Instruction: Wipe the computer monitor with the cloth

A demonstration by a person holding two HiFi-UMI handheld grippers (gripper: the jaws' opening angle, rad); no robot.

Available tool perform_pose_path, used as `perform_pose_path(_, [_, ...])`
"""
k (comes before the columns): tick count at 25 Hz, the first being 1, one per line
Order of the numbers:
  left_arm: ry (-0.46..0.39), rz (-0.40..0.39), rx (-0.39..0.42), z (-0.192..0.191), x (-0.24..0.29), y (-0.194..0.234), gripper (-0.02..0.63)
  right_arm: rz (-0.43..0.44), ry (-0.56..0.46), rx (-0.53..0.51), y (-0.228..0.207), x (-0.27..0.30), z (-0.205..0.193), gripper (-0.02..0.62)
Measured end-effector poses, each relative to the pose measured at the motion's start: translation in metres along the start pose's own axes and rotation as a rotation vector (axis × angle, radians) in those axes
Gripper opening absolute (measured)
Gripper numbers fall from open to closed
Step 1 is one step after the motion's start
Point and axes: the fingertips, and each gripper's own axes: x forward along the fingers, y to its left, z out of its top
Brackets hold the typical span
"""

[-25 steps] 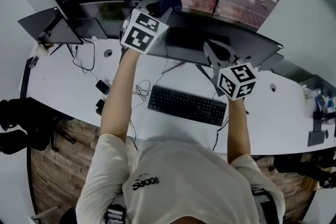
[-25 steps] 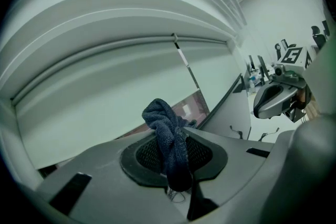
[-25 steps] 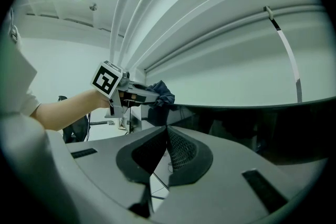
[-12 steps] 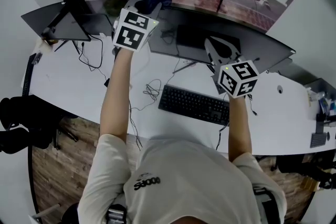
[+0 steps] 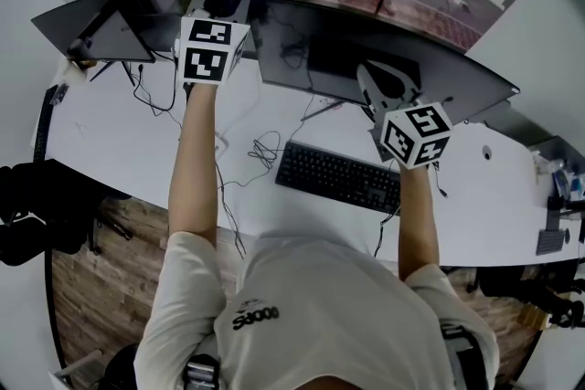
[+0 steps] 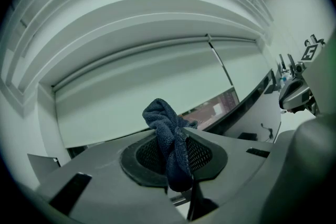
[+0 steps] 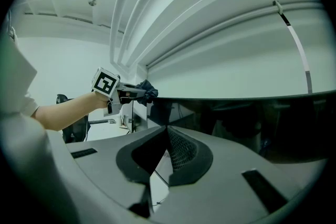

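Note:
A dark blue cloth (image 6: pixel 165 118) is pinched in my left gripper (image 6: pixel 176 139), bunched and standing up out of the shut jaws. In the head view the left gripper (image 5: pixel 239 0) reaches to the upper left corner of the wide dark monitor (image 5: pixel 366 50). The right gripper view shows the cloth (image 7: pixel 147 91) at the monitor's (image 7: pixel 252 123) left end, held by the left gripper (image 7: pixel 128 93). My right gripper (image 5: pixel 368 75) hovers before the middle of the monitor, jaws shut with nothing in them (image 7: pixel 165 131).
A black keyboard (image 5: pixel 338 178) lies on the white desk (image 5: pixel 119 142) below the monitor. Loose cables (image 5: pixel 256 146) trail left of it. A second screen (image 5: pixel 91 27) stands tilted at the far left. A window band runs behind the monitors.
My left gripper has slid leftwards along the top of the monitor with the cloth in it. The right gripper has stayed almost where it was.

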Motion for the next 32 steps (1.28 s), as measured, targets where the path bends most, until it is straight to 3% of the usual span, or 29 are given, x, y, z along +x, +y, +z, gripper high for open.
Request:
perform_pose_path(10, [0.016,0.056,-0.059,-0.028,-0.011,0.015,0.081,0.025,0.024,-0.002,0.005,0.003,-0.011,0.006])
perform_pose_path(24, [0.044,0.019,-0.115,-0.051,-0.009,-0.001,0.081,0.041,0.042,0.003,0.012,0.002,-0.021,0.006])
perform_pose_path(32, [0.11,-0.036,-0.157,-0.092,-0.002,-0.022,0.081,0.031,0.067,0.02,0.011,-0.001,-0.036,0.006])
